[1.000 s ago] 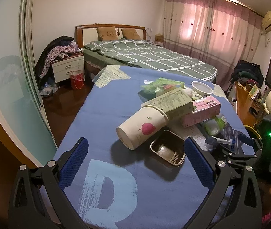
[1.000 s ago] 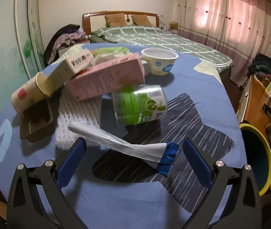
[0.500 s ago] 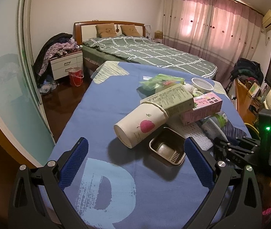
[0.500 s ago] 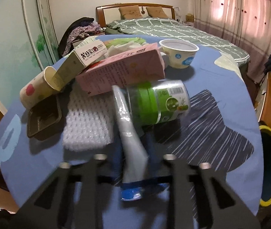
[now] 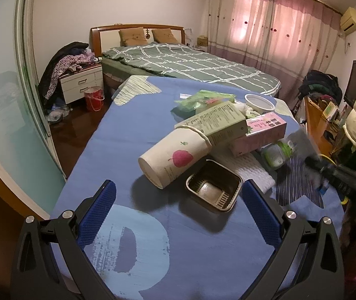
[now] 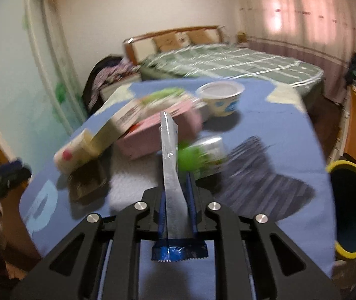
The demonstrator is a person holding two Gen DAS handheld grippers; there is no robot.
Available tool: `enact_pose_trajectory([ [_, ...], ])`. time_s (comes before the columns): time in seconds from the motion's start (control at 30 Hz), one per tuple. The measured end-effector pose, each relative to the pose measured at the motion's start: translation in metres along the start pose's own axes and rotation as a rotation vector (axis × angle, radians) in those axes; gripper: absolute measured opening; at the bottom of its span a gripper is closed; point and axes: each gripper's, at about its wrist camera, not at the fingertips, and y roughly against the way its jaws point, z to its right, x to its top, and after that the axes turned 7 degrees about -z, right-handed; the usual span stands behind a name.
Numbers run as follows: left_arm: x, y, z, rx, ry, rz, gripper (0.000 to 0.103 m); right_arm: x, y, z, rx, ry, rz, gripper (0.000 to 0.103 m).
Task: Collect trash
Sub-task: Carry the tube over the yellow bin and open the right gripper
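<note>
A long silver wrapper (image 6: pixel 170 175) with a blue crimped end stands upright between the blue pads of the right gripper (image 6: pixel 176 197), whose jaws are closing on it and press both its sides; the blue end hangs behind the pads, toward the camera, and the silver length runs ahead of the jaws and above the table (image 6: pixel 265 125); ahead of those jaws lie a green-lidded jar (image 6: pixel 198 157) on its side, a pink carton (image 6: pixel 153 137) and a white tub (image 6: pixel 221 97), all blurred; off to their right a yellow-rimmed bin (image 6: pixel 353 207) stands beside the table.

The left gripper (image 5: pixel 178 207) has its jaws wide apart with nothing between the pads, over the blue tablecloth (image 5: pixel 128 130); just ahead of them sits a small dark tray (image 5: pixel 214 188), and beyond it a paper cup (image 5: pixel 175 157) lies on its side, touching a green box (image 5: pixel 215 122) that rests on the pink carton.
</note>
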Motion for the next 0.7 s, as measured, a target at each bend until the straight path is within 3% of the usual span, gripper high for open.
enact_pose_trajectory([
  [0.1,-0.001,-0.004,0.003,-0.004,-0.005,-0.007,0.099,0.006,0.01,0.041,-0.066,-0.124,0.048,0.015],
  [0.27,-0.002,-0.012,0.009,-0.011,-0.016,-0.025,0.099,0.002,0.027,0.12,-0.285,-0.344,0.122,0.015],
  [0.4,-0.002,-0.022,0.015,-0.017,-0.026,-0.051,0.099,-0.005,0.023,0.182,-0.405,-0.482,0.086,0.016],
  [0.5,-0.003,-0.03,0.02,-0.028,-0.034,-0.071,0.099,-0.011,0.012,0.222,-0.439,-0.557,0.044,0.017],
  [0.57,-0.003,-0.035,0.024,-0.026,-0.043,-0.081,0.099,-0.015,0.006,0.249,-0.378,-0.638,0.017,0.017],
  [0.7,-0.003,-0.044,0.03,-0.033,-0.053,-0.098,0.099,-0.015,0.004,0.27,-0.411,-0.696,0.016,0.017],
])
